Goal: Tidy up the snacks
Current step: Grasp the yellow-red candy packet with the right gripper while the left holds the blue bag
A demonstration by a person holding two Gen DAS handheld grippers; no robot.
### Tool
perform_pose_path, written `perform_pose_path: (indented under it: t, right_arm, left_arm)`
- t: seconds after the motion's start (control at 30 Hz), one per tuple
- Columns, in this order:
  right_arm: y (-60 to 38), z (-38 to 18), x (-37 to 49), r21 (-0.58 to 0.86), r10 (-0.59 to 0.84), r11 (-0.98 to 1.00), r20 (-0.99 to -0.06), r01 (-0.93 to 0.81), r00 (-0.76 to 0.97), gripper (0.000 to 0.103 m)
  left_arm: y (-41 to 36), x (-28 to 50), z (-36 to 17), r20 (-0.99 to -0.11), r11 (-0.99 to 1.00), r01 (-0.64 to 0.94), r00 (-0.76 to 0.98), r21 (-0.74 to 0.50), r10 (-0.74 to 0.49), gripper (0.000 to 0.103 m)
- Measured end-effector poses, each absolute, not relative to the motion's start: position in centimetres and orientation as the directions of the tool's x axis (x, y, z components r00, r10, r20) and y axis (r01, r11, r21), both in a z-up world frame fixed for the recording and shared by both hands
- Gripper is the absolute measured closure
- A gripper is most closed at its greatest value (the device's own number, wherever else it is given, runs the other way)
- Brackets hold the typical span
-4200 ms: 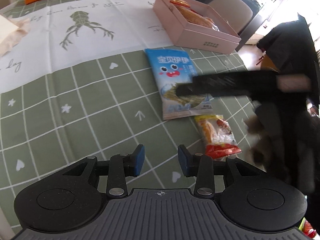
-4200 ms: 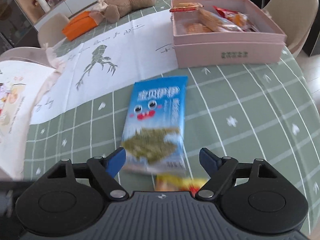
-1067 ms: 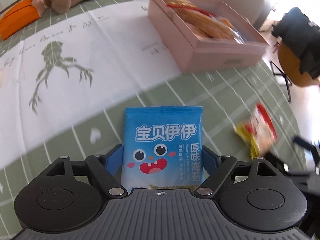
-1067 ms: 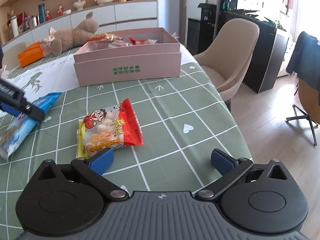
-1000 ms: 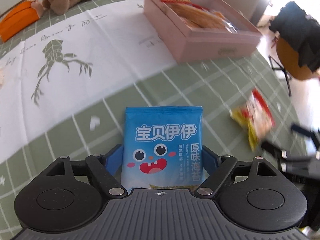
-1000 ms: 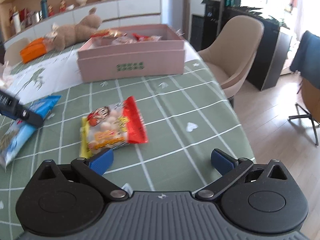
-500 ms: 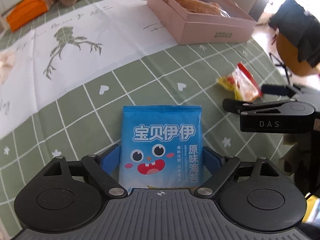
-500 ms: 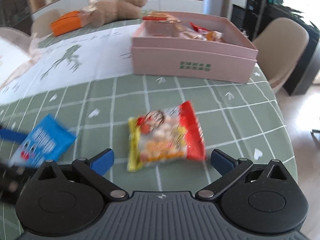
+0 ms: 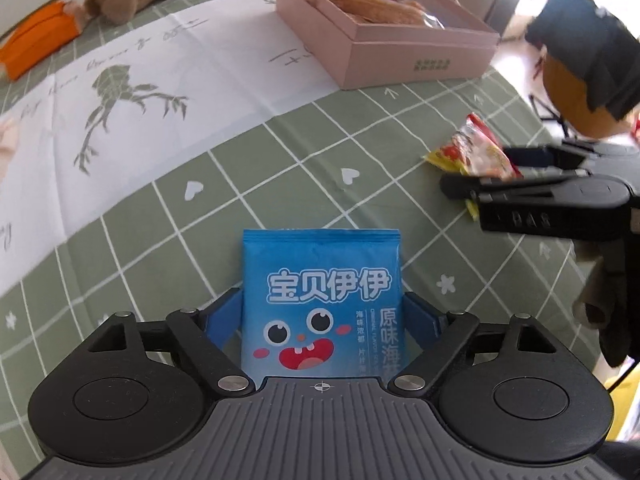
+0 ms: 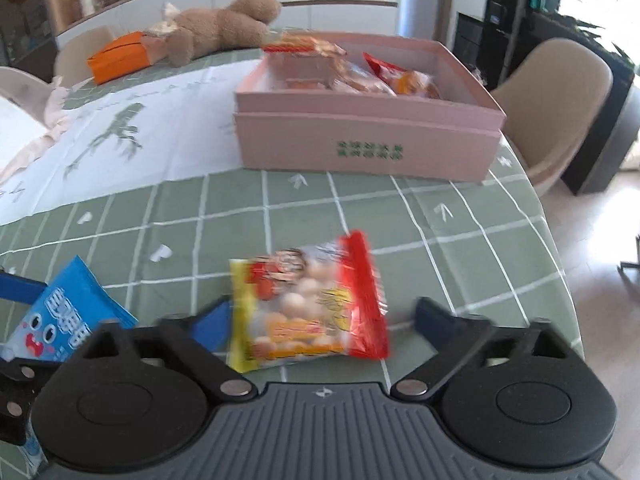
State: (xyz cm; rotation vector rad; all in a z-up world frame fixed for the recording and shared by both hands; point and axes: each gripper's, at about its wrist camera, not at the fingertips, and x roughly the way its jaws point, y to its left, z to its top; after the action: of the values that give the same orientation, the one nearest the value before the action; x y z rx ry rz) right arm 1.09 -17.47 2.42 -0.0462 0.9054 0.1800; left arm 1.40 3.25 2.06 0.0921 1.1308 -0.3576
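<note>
Right tool [image 10: 322, 322]: jaws have just been closing around the red-and-yellow snack bag [image 10: 308, 300], a second ago lying ahead of them on the worktop [image 10: 460, 232]; right pad not yet touching; left tool [image 9: 322, 316] pinches the blue seaweed packet [image 9: 322, 292]; both seem bound for the pink box [image 10: 368, 144].

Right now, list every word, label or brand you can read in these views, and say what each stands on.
"宝贝伊伊": large white letters on the blue seaweed snack packet.
"原味海苔": smaller white letters down that packet's right side.
"DAS": raised letters on the black right gripper, seen blurred in the left wrist view.
Green print on the pink cardboard box: too blurred to read.
Print on the red and yellow snack bag: blurred.
Grey handwriting on the white table cloth: illegible.
</note>
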Motion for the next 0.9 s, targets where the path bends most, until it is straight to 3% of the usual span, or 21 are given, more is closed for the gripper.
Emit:
perform_pose_path:
  t: [0.1,0.27,0.47,0.7,0.9]
  right_arm:
    - [-17.1,2.8,0.2,0.059,0.201,0.964,-0.804,-0.26,0.56,0.034]
    - [-18.0,2.9,-2.9,-0.026,0.193,0.925,-0.827,-0.38,0.528,0.017]
    - [-21.7,3.2,-4.1,-0.086,0.07,0.962,-0.841,-0.26,0.537,0.013]
    - [-22.9,3.5,-2.5,0.257,0.268,0.962,-0.836,-0.089,0.479,0.012]
    - [-19.0,3.1,-0.9,0.187,0.163,0.982,-0.848,-0.004,0.504,0.009]
  left_arm:
    - [3.5,1.2,2.2,-0.897,0.942,0.315,0.372,-0.119,-0.237,0.014]
    - [3.4,0.8,2.1,-0.892,0.947,0.3,0.389,-0.114,-0.231,0.013]
    - [3.5,0.3,2.1,-0.888,0.95,0.29,0.399,-0.113,-0.228,0.013]
    - [3.0,0.0,2.0,-0.889,0.949,0.305,0.408,-0.082,-0.208,0.012]
    - [2.5,0.3,1.8,-0.896,0.952,0.298,0.4,-0.071,-0.192,0.008]
